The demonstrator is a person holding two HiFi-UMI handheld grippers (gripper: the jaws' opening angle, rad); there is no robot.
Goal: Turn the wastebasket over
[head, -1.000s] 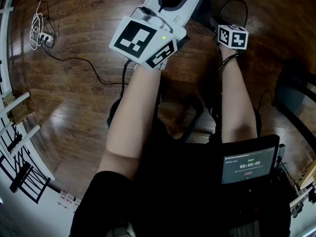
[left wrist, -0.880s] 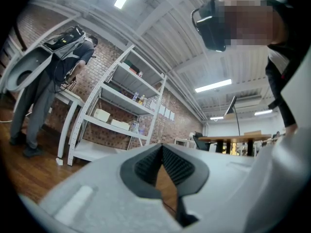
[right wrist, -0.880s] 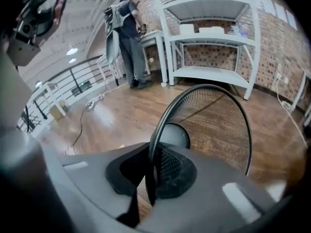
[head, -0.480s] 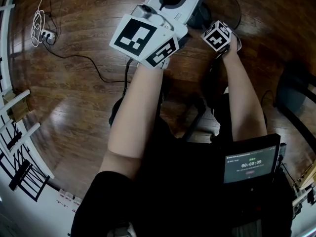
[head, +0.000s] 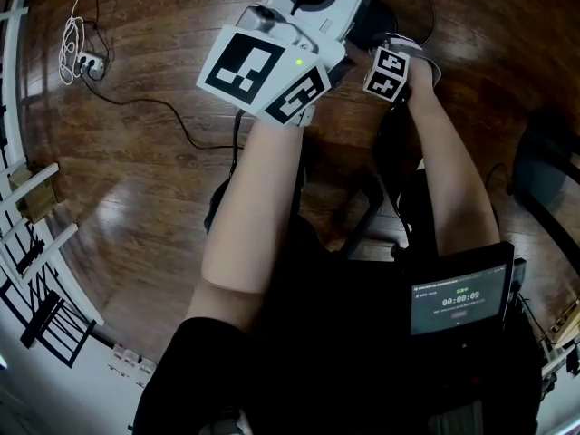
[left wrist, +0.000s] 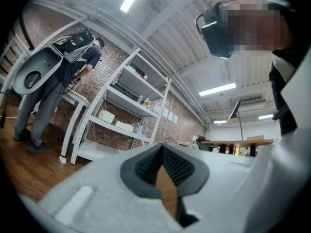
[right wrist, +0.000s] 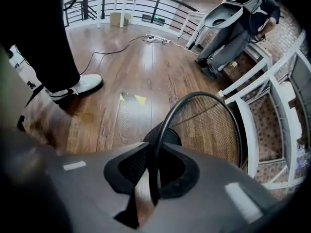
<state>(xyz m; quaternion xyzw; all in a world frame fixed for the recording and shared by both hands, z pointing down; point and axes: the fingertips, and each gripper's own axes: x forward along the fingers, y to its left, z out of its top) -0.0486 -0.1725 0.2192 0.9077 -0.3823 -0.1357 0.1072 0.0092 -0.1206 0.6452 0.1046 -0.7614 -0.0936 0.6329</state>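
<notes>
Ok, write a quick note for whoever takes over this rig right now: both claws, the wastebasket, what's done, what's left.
Left claw: shut, empty, pointing out into the room, away from the job.
Right claw: pointing down; its jaws have just been opening, with the rim between them and not pinched.
Wastebasket: on the wood floor, mouth up, base down.
Done: the flip, apparently.
Left: open wider, lift the right claw off the rim, check the wastebasket stands.
</notes>
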